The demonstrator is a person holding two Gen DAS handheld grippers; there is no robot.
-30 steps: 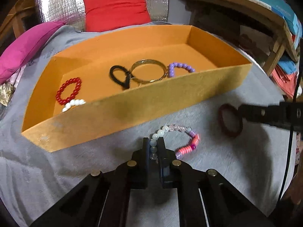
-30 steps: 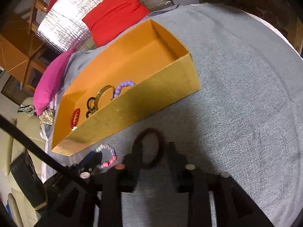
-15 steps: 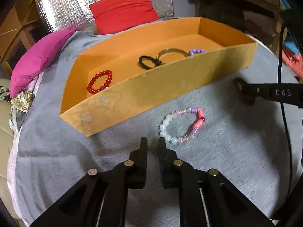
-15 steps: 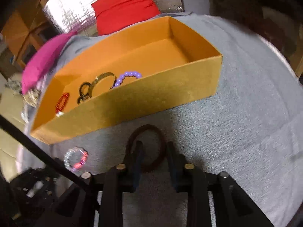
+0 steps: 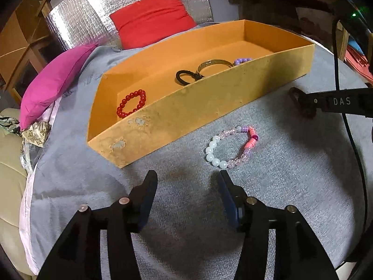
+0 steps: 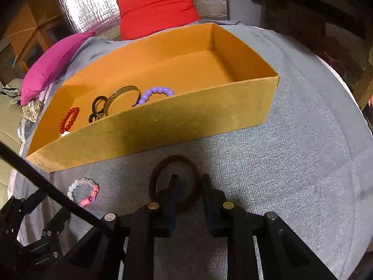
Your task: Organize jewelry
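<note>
An orange tray (image 5: 209, 107) (image 6: 186, 121) on the grey cloth holds a red bead bracelet (image 5: 131, 102), a black ring piece (image 5: 184, 77), a gold bangle (image 5: 214, 64) and a purple bead bracelet (image 6: 155, 94). A pink and white bead bracelet (image 5: 230, 147) (image 6: 84, 192) lies on the cloth in front of the tray. My left gripper (image 5: 186, 184) is open and empty, just short of it. A dark brown hair tie (image 6: 174, 182) (image 5: 300, 103) lies around the left finger of my right gripper (image 6: 188, 184), whose jaws stand apart.
A red cushion (image 5: 151, 16) and a magenta cushion (image 5: 53, 81) lie behind the tray. A black cable (image 5: 349, 128) hangs at the right of the left wrist view. A beige sofa (image 5: 9, 163) edges the cloth at the left.
My left gripper let go of the pink and white bracelet, pulled back and opened wide. My right gripper turned to face the tray, with the hair tie still between its fingers.
</note>
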